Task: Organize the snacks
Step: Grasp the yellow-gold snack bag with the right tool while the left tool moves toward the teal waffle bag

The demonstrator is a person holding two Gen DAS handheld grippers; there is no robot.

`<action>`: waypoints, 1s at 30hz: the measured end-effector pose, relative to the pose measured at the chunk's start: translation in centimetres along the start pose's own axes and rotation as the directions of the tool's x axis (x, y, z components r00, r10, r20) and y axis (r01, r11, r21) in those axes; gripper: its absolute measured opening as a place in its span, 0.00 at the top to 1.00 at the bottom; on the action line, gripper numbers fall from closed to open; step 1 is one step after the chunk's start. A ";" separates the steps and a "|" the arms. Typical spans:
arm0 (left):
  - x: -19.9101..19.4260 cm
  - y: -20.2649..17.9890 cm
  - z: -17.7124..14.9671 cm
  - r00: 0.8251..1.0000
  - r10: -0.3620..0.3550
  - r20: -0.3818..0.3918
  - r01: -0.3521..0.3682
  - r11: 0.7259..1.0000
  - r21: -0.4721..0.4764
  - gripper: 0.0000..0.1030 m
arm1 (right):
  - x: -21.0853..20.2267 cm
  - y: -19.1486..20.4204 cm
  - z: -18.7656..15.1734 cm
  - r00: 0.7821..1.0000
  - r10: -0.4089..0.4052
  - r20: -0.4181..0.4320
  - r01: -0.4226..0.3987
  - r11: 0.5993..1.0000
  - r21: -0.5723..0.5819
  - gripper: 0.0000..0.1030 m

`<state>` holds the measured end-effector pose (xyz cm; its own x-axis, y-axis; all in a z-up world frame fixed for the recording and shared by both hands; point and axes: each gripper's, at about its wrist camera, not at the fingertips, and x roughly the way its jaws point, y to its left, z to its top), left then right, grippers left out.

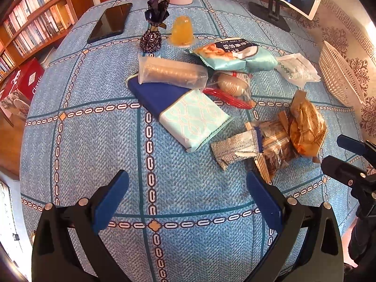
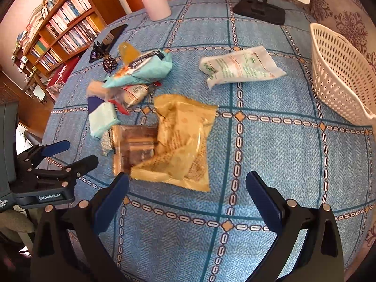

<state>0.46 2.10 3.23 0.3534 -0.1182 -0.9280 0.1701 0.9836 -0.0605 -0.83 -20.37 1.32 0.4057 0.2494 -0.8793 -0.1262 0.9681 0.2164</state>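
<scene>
With my right gripper (image 2: 187, 179) spread wide and empty, I'd lower squarely over the yellow crinkly snack packet (image 2: 181, 141) at frame centre, pinch its middle, then carry it to the white basket (image 2: 338, 75) at right.

Left tongs (image 1: 187, 192) and right tongs (image 2: 187, 193) both hang spread wide and empty, side by side

Home living room; bookshelf (image 2: 63, 21); tablecloth-covered table (image 1: 94, 141)
</scene>
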 end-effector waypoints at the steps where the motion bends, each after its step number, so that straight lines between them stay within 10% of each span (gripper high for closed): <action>1: -0.1 0.1 0.4 1.000 -0.004 0.005 0.004 1.000 -0.004 0.02 | 0.1 -0.1 0.6 1.000 0.005 0.002 -0.005 1.000 0.007 0.05; 18: -1.4 -0.6 6.4 0.993 -0.075 0.096 0.072 0.997 0.037 0.02 | 5.7 -0.5 4.2 0.993 -0.025 -0.112 0.035 0.995 0.088 0.47; 30: 0.4 -4.8 11.6 0.980 -0.173 0.098 0.157 0.976 0.151 0.02 | 3.9 -1.6 1.9 0.994 -0.001 -0.114 0.016 0.991 0.130 0.51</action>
<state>10.48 -4.20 7.46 0.4075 -0.2991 -0.8628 0.3601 0.9209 -0.1492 2.65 -20.92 -1.63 0.3001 0.2445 -0.9220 -0.0014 0.9667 0.2559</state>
